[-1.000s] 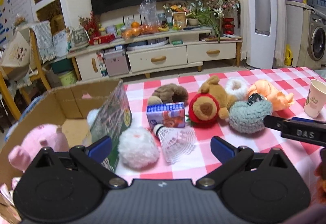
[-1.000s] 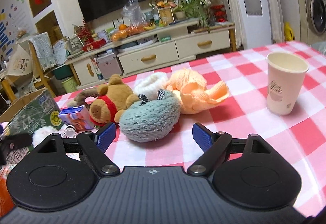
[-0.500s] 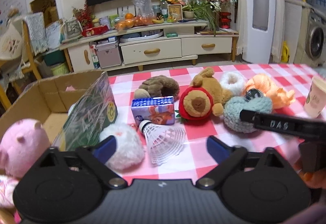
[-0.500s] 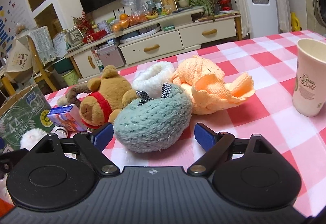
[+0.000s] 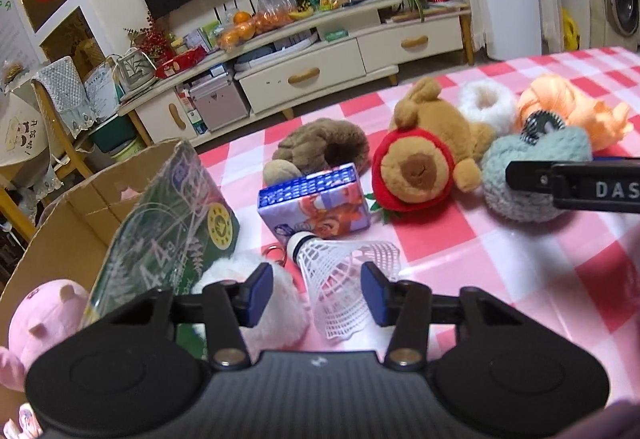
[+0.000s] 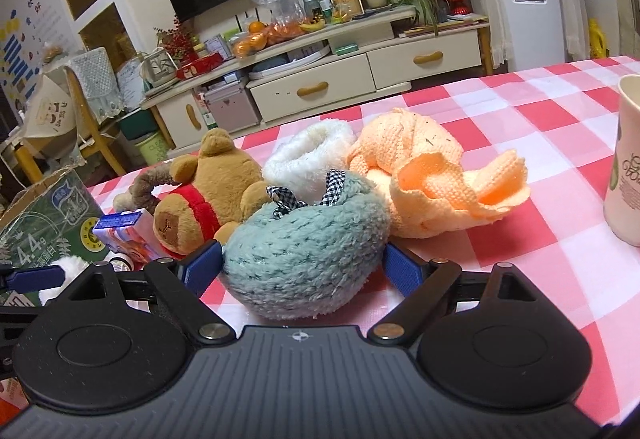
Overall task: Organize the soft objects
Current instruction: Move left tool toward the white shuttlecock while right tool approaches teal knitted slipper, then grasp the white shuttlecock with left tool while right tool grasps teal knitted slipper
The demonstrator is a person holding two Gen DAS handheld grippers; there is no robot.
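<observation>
The left gripper (image 5: 317, 294) has just been closing its jaws, which now stand half-shut over the near end of the white shuttlecock (image 5: 344, 279); the right pad sits against its mesh skirt and the left pad against the white fluffy ball (image 5: 256, 303) just left of it, with no firm grip visible. Beyond them lie a small blue carton (image 5: 314, 205), a brown fuzzy toy (image 5: 324, 147) and the plush bear in red (image 5: 420, 163). At far left a cardboard box (image 5: 80, 207) holds a pink plush pig (image 5: 44, 315). The right gripper (image 6: 302, 265) has its jaws spread wide around the teal knitted slipper (image 6: 304, 243), pads beside it on either side but not squeezing. Behind the slipper rest a white fluffy slipper (image 6: 304, 155) and an orange knitted piece (image 6: 432, 179) on the checked desk (image 6: 540, 143), with a paper cup (image 6: 626, 163) at the right edge.
</observation>
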